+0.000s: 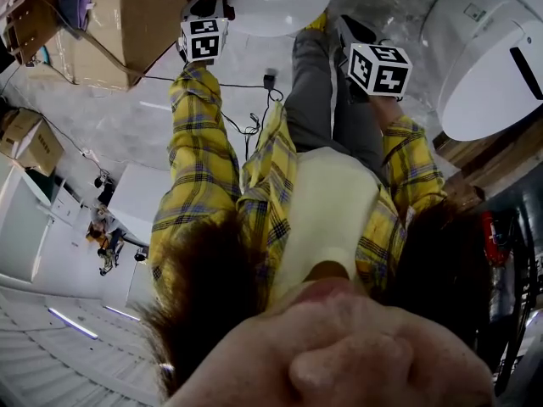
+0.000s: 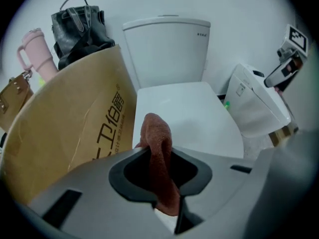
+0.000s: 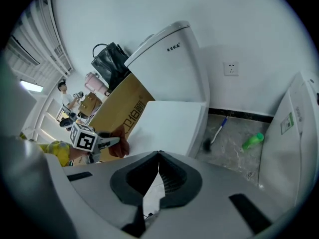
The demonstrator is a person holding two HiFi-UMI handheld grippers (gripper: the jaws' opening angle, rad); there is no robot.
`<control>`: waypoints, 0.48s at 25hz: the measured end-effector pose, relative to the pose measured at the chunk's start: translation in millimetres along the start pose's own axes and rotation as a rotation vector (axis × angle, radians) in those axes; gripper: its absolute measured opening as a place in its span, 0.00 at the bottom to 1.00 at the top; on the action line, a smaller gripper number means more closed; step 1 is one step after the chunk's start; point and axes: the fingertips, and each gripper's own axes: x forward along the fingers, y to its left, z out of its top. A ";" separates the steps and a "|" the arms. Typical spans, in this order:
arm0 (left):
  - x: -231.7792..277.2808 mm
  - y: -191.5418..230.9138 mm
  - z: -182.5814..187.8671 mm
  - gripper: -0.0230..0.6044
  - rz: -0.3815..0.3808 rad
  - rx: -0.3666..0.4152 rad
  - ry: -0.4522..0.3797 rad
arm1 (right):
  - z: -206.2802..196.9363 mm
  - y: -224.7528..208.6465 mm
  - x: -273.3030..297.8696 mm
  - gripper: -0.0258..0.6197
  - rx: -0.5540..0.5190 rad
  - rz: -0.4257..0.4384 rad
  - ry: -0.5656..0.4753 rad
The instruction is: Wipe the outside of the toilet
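Observation:
The white toilet (image 2: 187, 118) stands against the wall with its lid down and its tank (image 2: 167, 46) behind. My left gripper (image 2: 158, 156) is shut on a reddish-brown cloth (image 2: 158, 138), which hangs between the jaws just in front of the lid's near edge. In the right gripper view the toilet (image 3: 167, 121) lies ahead and the left gripper (image 3: 107, 142) holds the cloth (image 3: 121, 146) at the lid's left side. My right gripper (image 3: 158, 156) is shut with nothing in it, above the toilet's near right corner. The head view shows both marker cubes, left (image 1: 204, 37) and right (image 1: 379, 68).
A large cardboard box (image 2: 70, 128) stands close against the toilet's left side, with a black bag (image 2: 79, 31) and a pink bottle (image 2: 37, 54) behind it. A second white unit (image 2: 259, 106) stands at the right. A green bottle (image 3: 253, 141) and a brush (image 3: 217, 133) lie on the floor between.

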 end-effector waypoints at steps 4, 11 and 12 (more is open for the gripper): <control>23.1 -10.3 -24.9 0.17 -0.023 0.001 0.088 | -5.9 7.8 5.5 0.08 -0.027 0.013 0.027; 41.6 -51.1 -43.5 0.17 -0.113 -0.032 0.152 | -10.4 8.0 6.4 0.08 -0.021 0.017 0.042; 42.8 -55.5 -43.7 0.17 -0.117 -0.032 0.154 | -10.3 7.5 6.2 0.08 -0.019 0.016 0.041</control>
